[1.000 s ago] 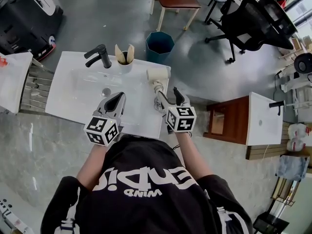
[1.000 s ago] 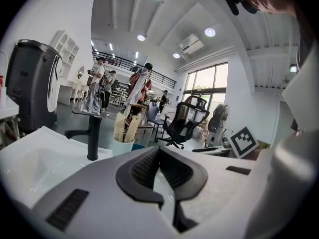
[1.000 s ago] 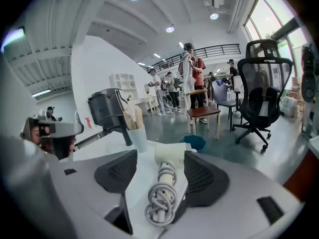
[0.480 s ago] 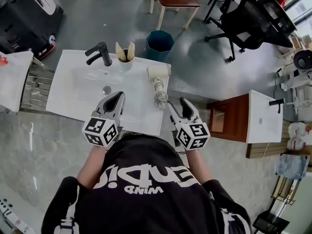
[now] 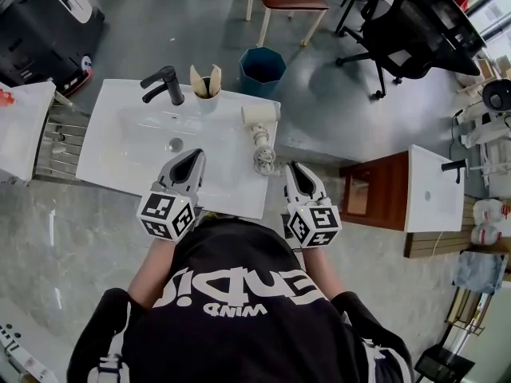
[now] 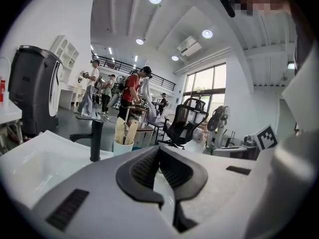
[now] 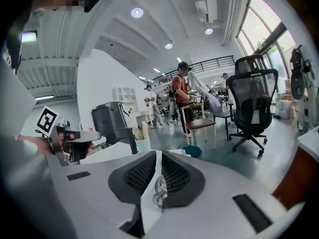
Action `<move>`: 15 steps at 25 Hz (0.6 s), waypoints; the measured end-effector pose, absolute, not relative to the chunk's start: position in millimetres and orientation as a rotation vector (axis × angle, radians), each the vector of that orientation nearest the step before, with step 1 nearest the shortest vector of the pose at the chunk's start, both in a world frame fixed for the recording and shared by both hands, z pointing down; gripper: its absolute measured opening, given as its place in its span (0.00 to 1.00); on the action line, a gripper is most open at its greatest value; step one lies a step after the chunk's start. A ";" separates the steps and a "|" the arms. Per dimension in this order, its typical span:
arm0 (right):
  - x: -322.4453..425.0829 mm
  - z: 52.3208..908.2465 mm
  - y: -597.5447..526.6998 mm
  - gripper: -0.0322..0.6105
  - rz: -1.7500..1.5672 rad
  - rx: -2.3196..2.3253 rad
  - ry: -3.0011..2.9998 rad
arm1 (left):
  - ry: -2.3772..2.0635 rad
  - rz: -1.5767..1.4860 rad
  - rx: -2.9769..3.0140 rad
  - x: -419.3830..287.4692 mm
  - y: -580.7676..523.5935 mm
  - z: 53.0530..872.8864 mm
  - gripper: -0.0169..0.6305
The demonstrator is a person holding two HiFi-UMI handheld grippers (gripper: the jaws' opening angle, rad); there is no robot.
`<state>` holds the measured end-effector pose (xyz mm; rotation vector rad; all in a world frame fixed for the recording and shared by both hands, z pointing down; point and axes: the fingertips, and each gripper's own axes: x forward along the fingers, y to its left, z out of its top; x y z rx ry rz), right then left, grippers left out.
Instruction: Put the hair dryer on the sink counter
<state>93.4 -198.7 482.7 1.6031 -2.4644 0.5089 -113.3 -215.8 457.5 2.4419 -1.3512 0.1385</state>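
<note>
Bench [image 5: 120, 162], white, basin in it: below and ahead of my left fingers [image 6: 142, 171]. Those are pressed together, nothing in them.
My right fingers [image 7: 174, 176]: just been closing, tips now meeting, nothing between them. They hang off bench's right edge.
Hair dryer [image 5: 259, 120]: lying on bench, ahead-left of right fingers, apart from them.
Black tap [image 5: 164, 88], cup [image 5: 205, 96]: far side, ahead of left fingers.
Coiled cord [image 5: 263, 163]: on bench just left of right fingertips, not touching.

One hair dryer [image 5: 260, 119], one faucet [image 5: 164, 84], two tools [image 5: 194, 156] [image 5: 295, 168]
</note>
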 end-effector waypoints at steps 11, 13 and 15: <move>102.2 487.8 -202.3 0.10 0.469 1.700 -2.436 | -1.405 0.159 2.468 -119.6 -215.8 464.4 0.04; 103.4 490.1 -201.9 0.10 0.469 1.709 -2.428 | -1.415 0.159 2.466 -122.0 -216.1 466.3 0.04; 104.2 491.1 -201.5 0.10 0.466 1.716 -2.426 | -1.422 0.162 2.465 -123.7 -216.3 467.6 0.04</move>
